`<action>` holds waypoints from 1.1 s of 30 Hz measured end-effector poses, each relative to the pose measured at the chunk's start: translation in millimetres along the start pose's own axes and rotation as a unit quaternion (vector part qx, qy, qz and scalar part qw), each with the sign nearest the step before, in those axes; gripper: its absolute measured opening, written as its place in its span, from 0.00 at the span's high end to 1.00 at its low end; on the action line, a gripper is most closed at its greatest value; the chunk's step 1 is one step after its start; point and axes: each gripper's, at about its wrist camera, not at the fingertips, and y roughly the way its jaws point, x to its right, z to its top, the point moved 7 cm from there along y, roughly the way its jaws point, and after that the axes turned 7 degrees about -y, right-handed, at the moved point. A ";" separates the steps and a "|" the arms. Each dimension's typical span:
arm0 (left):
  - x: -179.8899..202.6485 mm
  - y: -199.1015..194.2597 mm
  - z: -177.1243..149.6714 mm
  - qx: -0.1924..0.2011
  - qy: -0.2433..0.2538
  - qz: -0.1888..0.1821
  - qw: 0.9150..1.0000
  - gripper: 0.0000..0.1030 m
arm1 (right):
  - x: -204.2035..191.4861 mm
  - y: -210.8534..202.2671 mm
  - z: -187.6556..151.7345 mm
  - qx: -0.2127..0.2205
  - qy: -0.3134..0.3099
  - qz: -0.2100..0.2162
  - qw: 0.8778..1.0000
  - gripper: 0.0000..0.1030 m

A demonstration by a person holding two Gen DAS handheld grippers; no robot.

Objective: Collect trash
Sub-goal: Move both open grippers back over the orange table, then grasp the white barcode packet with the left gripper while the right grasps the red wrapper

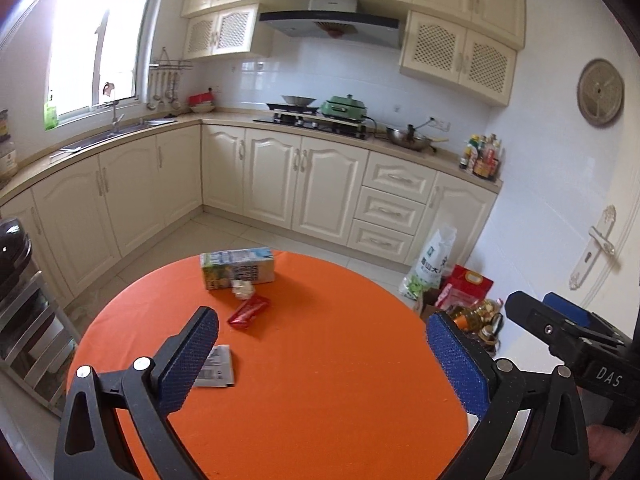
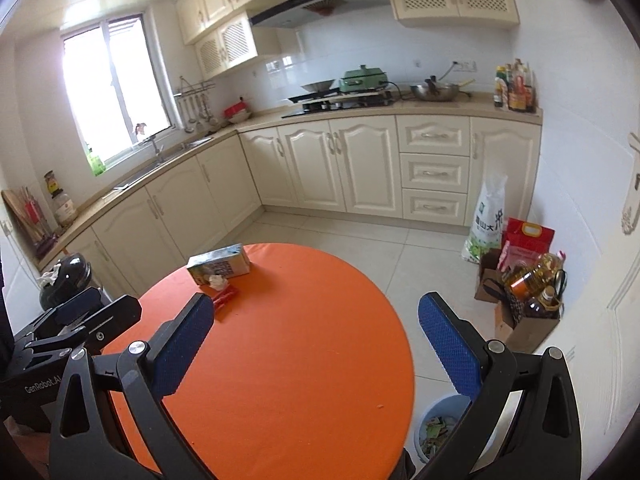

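On the round orange table (image 1: 320, 360) lie a green-and-blue drink carton (image 1: 237, 268), a crumpled white wad (image 1: 243, 289) against it, a red wrapper (image 1: 249, 311) and a flat grey-white packet (image 1: 215, 368). My left gripper (image 1: 322, 336) hovers open above the table's near side, its left pad over the packet. The right gripper (image 2: 316, 316) is open over the table (image 2: 300, 360) too, holding nothing. In the right wrist view the carton (image 2: 219, 264), the wad (image 2: 217, 281) and the red wrapper (image 2: 225, 296) sit at the far left. A light blue bin (image 2: 444, 428) with scraps stands below the table's right edge.
Cream kitchen cabinets (image 1: 280, 184) run along the back and left. Bags and oil bottles (image 2: 528, 280) stand on the floor by the right wall. A black domed appliance (image 2: 66, 280) sits on a rack left of the table. The right gripper's body (image 1: 572, 340) shows at the left view's right edge.
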 end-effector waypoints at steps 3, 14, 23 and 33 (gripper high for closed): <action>-21.9 -14.1 -12.4 0.009 -0.021 0.028 0.999 0.01 | -30.4 6.0 7.3 0.005 -0.028 0.019 0.999 0.00; -72.2 -24.7 -47.1 -0.013 -0.060 0.100 0.993 0.01 | -96.0 50.3 -3.0 -0.021 -0.079 0.077 0.994 0.00; -75.8 56.7 -34.5 -0.083 -0.034 0.113 0.990 0.01 | -105.9 118.5 -21.9 -0.082 -0.092 0.076 0.990 0.00; -111.2 149.4 -22.6 -0.165 -0.047 0.110 0.979 0.25 | -94.0 185.1 -49.3 -0.143 -0.074 0.073 0.984 0.00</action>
